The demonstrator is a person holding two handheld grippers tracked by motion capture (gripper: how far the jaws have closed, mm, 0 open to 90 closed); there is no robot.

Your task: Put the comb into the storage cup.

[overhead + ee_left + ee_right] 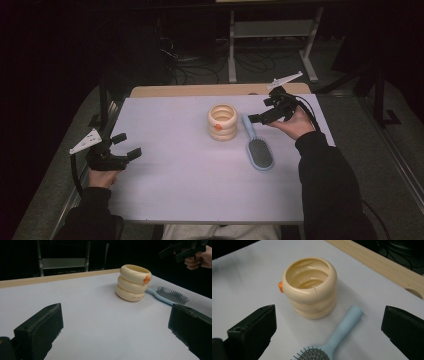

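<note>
- My right claw (256, 118) hangs above the far right of the table (175, 175), jaws spread wide and holding nothing, just above the hairbrush handle.
- The hairbrush (258, 149) lies flat, right of centre, bristles up; pale blue smooth plastic with a dark oval pad, its rounded handle pointing far.
- Just left of that handle stands a cup (222, 122) of three stacked cream rings, glossy, hollow, with a small orange knob; it crowds the handle's left side.
- My left claw (127, 146) sits well apart at the near left, jaws wide, empty.
- The table's cover is matte pale lilac.
</note>
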